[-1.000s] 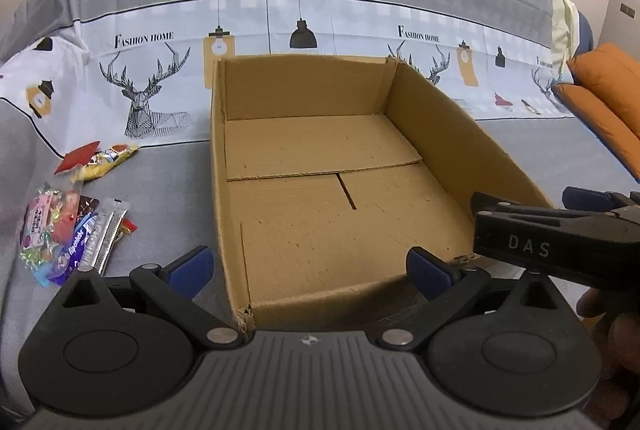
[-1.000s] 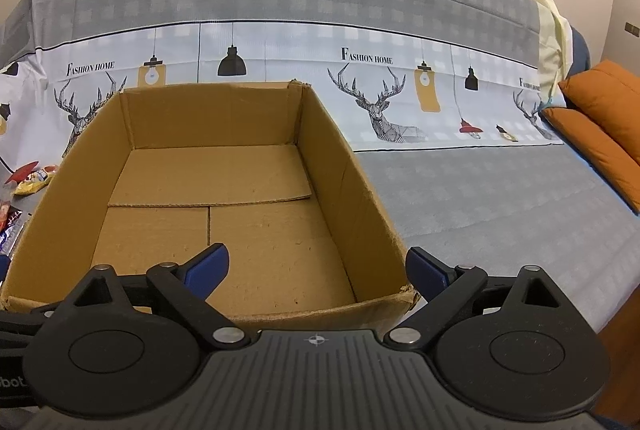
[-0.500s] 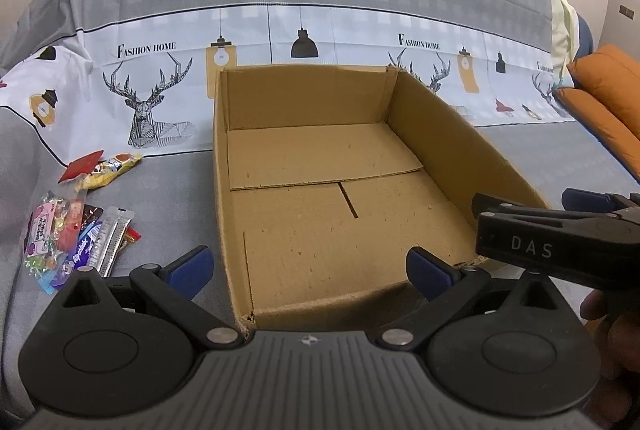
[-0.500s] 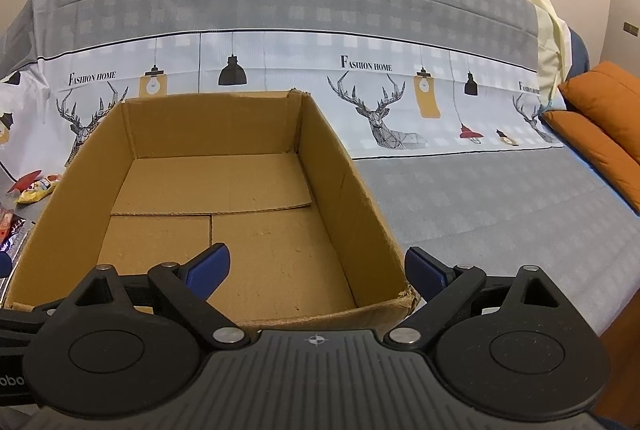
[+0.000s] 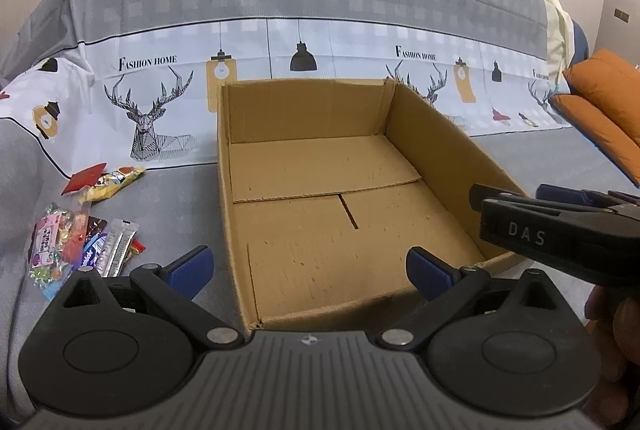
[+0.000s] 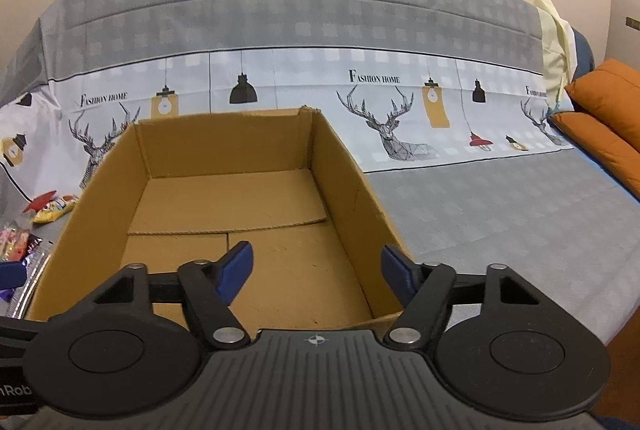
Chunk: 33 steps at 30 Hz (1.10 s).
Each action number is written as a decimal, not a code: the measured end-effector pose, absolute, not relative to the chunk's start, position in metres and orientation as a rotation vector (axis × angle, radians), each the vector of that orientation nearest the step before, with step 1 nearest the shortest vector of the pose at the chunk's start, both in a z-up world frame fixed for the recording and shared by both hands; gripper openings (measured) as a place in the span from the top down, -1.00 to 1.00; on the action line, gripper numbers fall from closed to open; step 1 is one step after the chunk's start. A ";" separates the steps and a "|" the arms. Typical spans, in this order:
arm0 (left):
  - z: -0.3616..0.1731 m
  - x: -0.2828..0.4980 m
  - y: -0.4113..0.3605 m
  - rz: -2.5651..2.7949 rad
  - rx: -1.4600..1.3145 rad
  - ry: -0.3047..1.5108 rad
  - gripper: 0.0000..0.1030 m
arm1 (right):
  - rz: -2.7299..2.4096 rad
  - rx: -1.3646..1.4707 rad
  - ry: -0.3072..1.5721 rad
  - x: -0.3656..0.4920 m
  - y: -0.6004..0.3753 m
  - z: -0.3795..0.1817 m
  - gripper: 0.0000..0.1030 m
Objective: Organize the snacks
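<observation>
Snacks (image 5: 86,230) left of box (image 5: 436,146)

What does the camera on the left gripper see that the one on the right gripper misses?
Only the left wrist view shows the whole snack pile, the right gripper's black body marked DAS, and a hand at the edge. Only the right wrist view shows the right gripper from behind, its jaws closing on nothing, and more bare sofa seat. Both show the empty cardboard box, the yellow snack packet and orange cushions.

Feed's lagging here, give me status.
Left gripper open, empty; right gripper closing on nothing. Box empty. Snacks piled left of it. Nothing in the way.
</observation>
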<state>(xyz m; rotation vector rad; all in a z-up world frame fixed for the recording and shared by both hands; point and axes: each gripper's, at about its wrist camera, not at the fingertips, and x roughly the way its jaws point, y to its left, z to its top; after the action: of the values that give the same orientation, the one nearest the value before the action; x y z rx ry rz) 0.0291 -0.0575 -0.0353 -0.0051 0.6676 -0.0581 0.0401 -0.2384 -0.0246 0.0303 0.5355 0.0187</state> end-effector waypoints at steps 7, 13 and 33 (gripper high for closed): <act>-0.031 0.019 -0.042 -0.068 -0.031 0.655 -0.68 | 0.040 0.026 0.515 0.039 -0.219 -0.020 -0.29; -0.020 0.008 -0.005 -0.054 -0.108 0.675 -0.18 | 0.085 0.040 0.503 0.034 -0.193 -0.017 -0.29; 0.001 0.019 0.149 0.092 -0.075 0.458 0.68 | 0.493 0.052 0.435 0.015 -0.080 0.002 0.33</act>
<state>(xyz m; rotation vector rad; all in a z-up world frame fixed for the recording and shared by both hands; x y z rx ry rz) 0.0187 0.1491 0.0012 -0.0754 0.4575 0.0923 0.0146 -0.0803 0.0018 0.0519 0.4348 0.4925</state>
